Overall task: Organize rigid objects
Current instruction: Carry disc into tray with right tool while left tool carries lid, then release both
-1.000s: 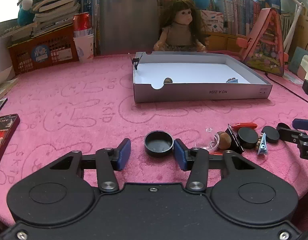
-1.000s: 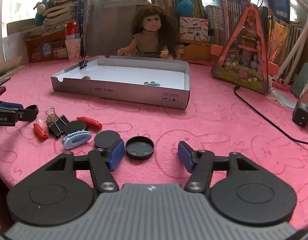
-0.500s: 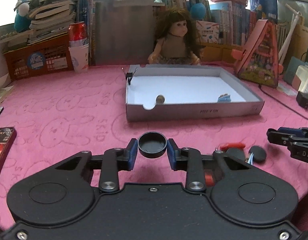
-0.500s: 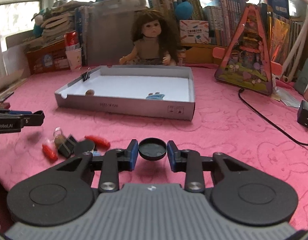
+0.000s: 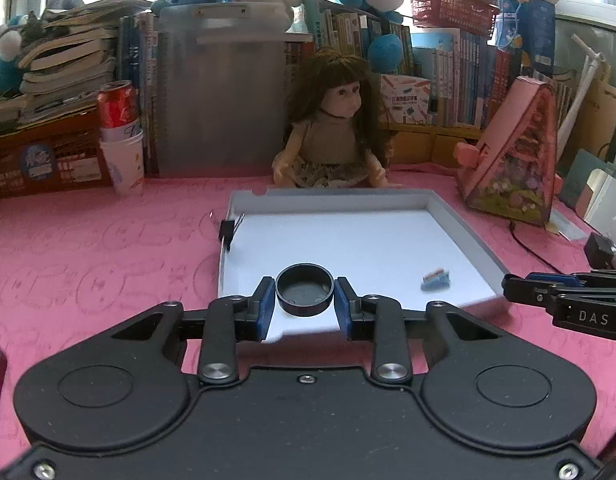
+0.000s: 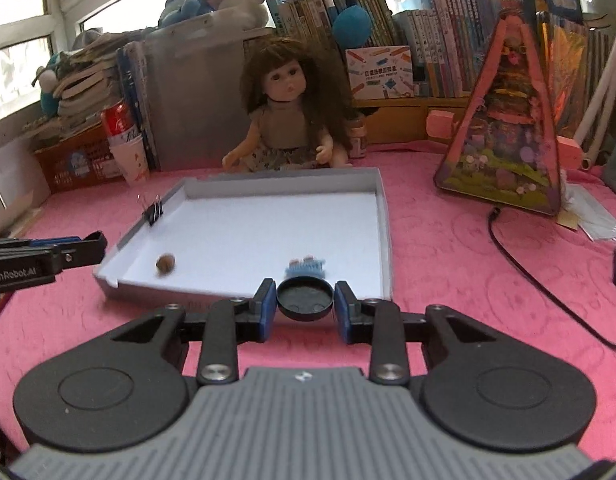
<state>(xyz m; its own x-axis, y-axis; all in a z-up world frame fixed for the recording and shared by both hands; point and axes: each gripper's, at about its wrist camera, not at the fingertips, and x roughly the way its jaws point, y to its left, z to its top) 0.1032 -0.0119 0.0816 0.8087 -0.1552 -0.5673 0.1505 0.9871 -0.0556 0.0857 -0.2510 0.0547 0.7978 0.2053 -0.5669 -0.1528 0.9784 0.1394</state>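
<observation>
In the left wrist view my left gripper [image 5: 304, 298] is shut on a black round cap [image 5: 304, 289], held above the near edge of the grey shallow box [image 5: 463, 224]. My right gripper [image 6: 305, 300] is shut on a second black cap [image 6: 305, 298] just over the box's [image 6: 381, 208] near wall. Inside the box lie a blue hair clip [image 5: 435, 279] [image 6: 306, 267] and a brown nut [image 6: 165, 263]. A black binder clip [image 5: 227, 230] [image 6: 154, 213] is clamped on the box's left wall. The right gripper's side shows at the right of the left view, the left gripper's at the left of the right view.
A doll [image 5: 331, 132] sits behind the box. A red can in a paper cup [image 5: 122, 136], a stack of books, a grey bin and a pink triangular toy house [image 5: 519, 160] line the back. A black cable [image 6: 519, 264] runs on the pink cloth at the right.
Both grippers closed on black caps lying on the pink cloth, lifted them and carried them forward to the box's near edge. The loose pile of small items has dropped out of view.
</observation>
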